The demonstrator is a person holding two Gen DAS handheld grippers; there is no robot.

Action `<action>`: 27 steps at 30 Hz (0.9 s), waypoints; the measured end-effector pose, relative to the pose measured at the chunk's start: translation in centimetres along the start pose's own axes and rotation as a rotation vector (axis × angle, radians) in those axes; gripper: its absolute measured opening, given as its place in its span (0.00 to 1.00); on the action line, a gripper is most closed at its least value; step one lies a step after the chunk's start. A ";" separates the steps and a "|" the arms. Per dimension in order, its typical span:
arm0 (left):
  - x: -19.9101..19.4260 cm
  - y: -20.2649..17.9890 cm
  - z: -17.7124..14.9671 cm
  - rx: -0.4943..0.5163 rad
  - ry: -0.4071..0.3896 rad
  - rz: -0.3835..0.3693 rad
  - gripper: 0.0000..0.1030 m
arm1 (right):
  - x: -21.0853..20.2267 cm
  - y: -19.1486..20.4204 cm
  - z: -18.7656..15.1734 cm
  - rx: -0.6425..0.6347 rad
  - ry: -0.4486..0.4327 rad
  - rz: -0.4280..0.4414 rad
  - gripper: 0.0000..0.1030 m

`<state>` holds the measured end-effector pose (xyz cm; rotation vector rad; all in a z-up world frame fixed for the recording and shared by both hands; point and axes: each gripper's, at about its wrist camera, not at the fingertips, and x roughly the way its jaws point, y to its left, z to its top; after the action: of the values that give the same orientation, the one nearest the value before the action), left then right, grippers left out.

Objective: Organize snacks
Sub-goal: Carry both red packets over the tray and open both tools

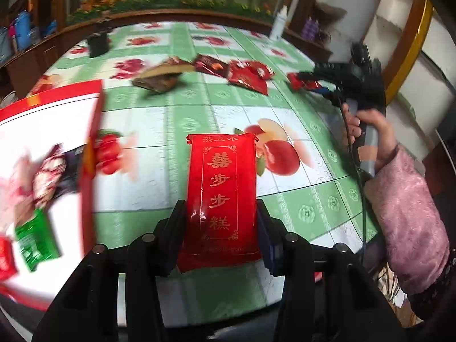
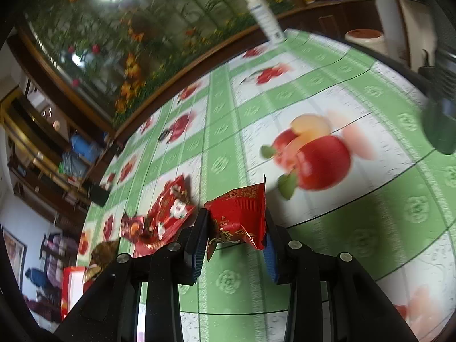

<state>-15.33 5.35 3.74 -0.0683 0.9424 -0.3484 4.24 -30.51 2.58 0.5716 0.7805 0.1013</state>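
Observation:
My left gripper [image 1: 221, 225] is shut on a long red snack packet with gold characters [image 1: 222, 188], held above the table. To its left lies the red-and-white box [image 1: 42, 131] with a green packet [image 1: 35, 242] and other snacks inside, blurred. My right gripper [image 2: 235, 228] is shut on a small red snack packet [image 2: 242, 213], lifted just off the cloth. In the left wrist view the right gripper [image 1: 307, 81] is far right, held by a hand in a pink sleeve [image 1: 404, 211]. Loose red packets [image 1: 248, 77] and a brown packet [image 1: 159, 75] lie across the table's far side.
The table [image 2: 327, 228] has a green-and-white cloth with apple prints. A white bottle [image 2: 265, 14] stands at the far edge, a dark cup [image 1: 98, 44] at the far left. More red packets [image 2: 168, 216] lie left of my right gripper.

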 end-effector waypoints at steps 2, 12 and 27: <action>-0.9 0.9 -0.1 -0.017 -0.024 -0.002 0.43 | -0.7 -0.1 0.0 0.003 -0.030 0.007 0.35; -7.5 5.3 -0.8 -0.113 -0.185 0.007 0.43 | -4.3 2.1 -2.6 -0.013 -0.087 0.098 0.35; -12.5 13.0 -2.4 -0.273 -0.330 0.103 0.43 | -4.7 13.5 -10.1 -0.146 0.054 0.357 0.34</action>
<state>-20.56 21.87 9.34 -0.3166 0.6577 -0.1060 -4.49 -15.98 6.90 0.5666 0.7106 0.5008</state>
